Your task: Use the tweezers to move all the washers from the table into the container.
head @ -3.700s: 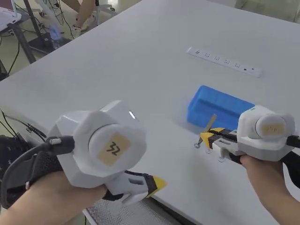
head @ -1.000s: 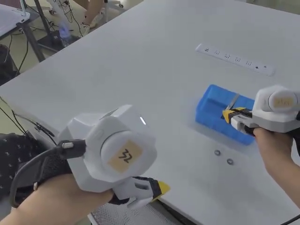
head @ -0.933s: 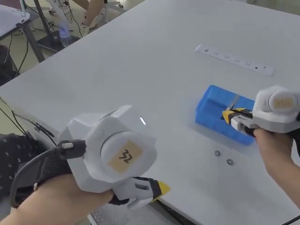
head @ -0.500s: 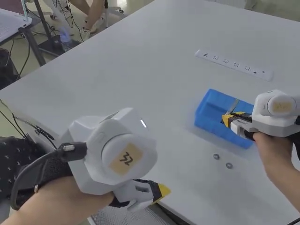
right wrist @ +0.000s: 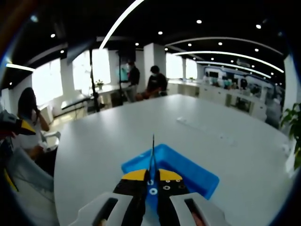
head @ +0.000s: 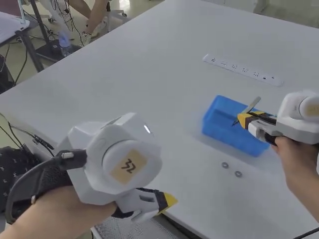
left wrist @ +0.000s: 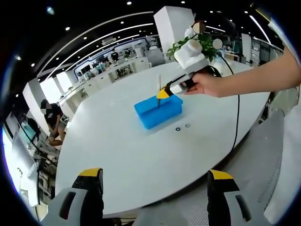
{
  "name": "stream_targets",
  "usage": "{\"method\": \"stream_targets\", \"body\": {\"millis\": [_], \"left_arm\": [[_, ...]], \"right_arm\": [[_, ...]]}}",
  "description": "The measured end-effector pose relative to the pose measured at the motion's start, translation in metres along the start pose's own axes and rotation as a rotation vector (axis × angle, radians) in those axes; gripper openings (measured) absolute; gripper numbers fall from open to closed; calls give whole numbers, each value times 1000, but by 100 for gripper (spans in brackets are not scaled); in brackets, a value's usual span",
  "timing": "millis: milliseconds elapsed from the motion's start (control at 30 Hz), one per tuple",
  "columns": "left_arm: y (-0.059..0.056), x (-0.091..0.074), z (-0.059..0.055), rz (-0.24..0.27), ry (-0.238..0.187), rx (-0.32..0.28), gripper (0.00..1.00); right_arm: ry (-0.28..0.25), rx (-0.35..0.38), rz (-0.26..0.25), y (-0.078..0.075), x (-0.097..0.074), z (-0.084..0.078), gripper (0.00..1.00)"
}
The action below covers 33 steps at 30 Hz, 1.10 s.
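Two small metal washers (head: 225, 165) (head: 238, 174) lie on the white table just in front of the blue container (head: 219, 125). My right gripper (head: 244, 119) is shut on thin metal tweezers (head: 250, 106), whose tips hang over the container's open top. In the right gripper view the tweezers (right wrist: 152, 153) stick out between the shut jaws of the right gripper (right wrist: 151, 176), above the container (right wrist: 197, 175). I cannot tell whether the tips hold a washer. My left gripper (head: 164, 200) hovers at the near table edge. The left gripper (left wrist: 154, 175) is open and holds nothing, facing the container (left wrist: 157, 112) and the washers (left wrist: 178, 128).
A white power strip (head: 241, 69) lies beyond the container. The table's near edge (head: 189, 224) runs just under the left gripper. Chairs and cables stand on the floor at the far left (head: 65, 30). People sit at other desks in the room (right wrist: 157, 80).
The right gripper has carried the tweezers from the table beside the washers up over the blue container, then tilted them slightly. The left gripper has stayed put, open.
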<state>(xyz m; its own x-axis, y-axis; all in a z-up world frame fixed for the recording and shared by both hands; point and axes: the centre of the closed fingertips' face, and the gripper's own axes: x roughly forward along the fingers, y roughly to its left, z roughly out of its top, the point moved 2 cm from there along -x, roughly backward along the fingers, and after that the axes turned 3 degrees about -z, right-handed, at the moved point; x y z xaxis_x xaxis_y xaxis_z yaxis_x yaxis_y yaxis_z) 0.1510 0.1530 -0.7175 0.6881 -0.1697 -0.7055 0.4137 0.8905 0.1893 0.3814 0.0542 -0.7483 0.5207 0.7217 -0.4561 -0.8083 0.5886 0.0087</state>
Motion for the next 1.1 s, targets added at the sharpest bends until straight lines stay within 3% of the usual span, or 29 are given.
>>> {"method": "stream_targets", "body": {"millis": [233,300,433,833,1100], "left_arm": [[-1,-1,-1,-3,-1,4,94],[-1,-2,-1,-4,-3,-1,94],[-2,-1,-2,-4,0,1,94],[-1,0,-3,-4,4,3,94],[-3,3,-1,-14,9,10,94]], "right_arm": [[-14,-28,11,16,-20,2,3],[-15,6,38,21,-21,2,3],[-20,8,42,26,-26,0,4],[30,27,77,41,-31,-27,4],[77,-20,84,46,-28,-45,4]]}}
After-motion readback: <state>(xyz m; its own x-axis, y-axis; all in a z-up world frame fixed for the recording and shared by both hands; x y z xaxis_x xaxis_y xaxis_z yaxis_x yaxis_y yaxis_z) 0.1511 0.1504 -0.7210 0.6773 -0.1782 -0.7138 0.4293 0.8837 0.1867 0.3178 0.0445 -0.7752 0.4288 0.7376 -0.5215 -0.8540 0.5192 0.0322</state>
